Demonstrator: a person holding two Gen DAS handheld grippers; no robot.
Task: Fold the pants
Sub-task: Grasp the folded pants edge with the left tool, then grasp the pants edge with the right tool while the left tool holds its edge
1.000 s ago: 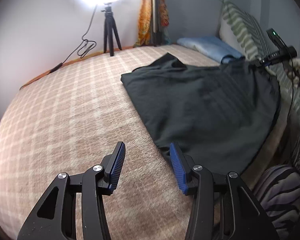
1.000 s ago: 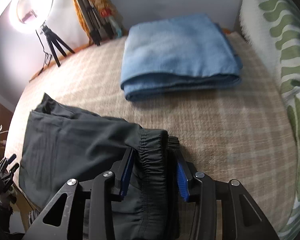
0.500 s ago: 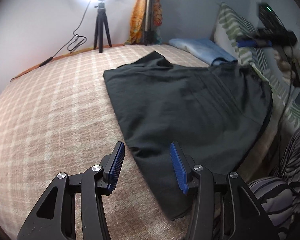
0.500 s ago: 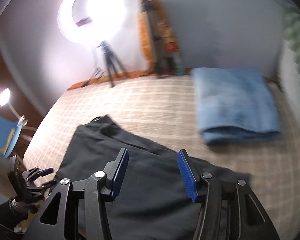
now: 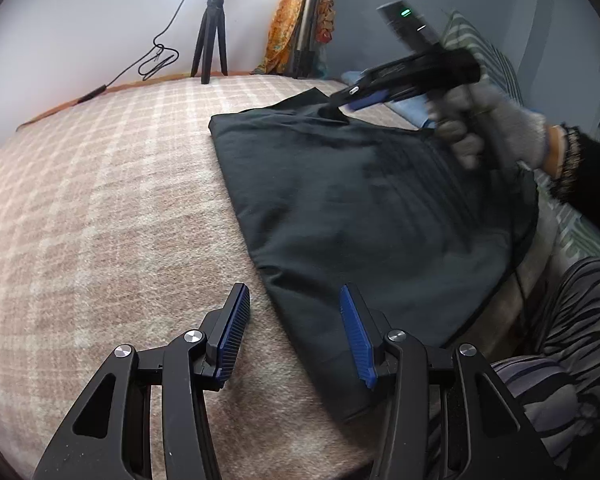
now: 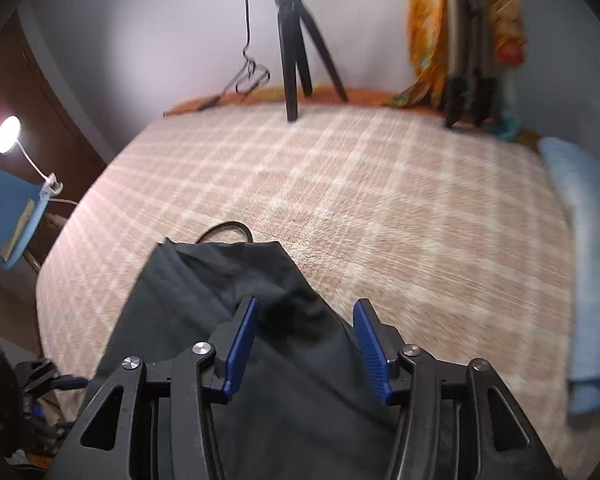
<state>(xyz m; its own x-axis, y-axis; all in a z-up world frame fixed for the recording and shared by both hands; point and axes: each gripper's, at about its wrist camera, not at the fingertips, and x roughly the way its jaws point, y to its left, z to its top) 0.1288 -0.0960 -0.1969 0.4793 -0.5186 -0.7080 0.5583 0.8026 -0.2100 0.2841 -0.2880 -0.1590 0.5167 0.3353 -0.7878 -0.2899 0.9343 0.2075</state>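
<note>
On bed: apparently one pants

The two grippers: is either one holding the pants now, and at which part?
Neither: left gripper and right gripper stand open over the black pants; right jaws are closing.

Closing right tool over dark pants

A bed under a checked pink blanket. Dark pants lie flat at 3 o'clock, a tripod at 12.
</note>
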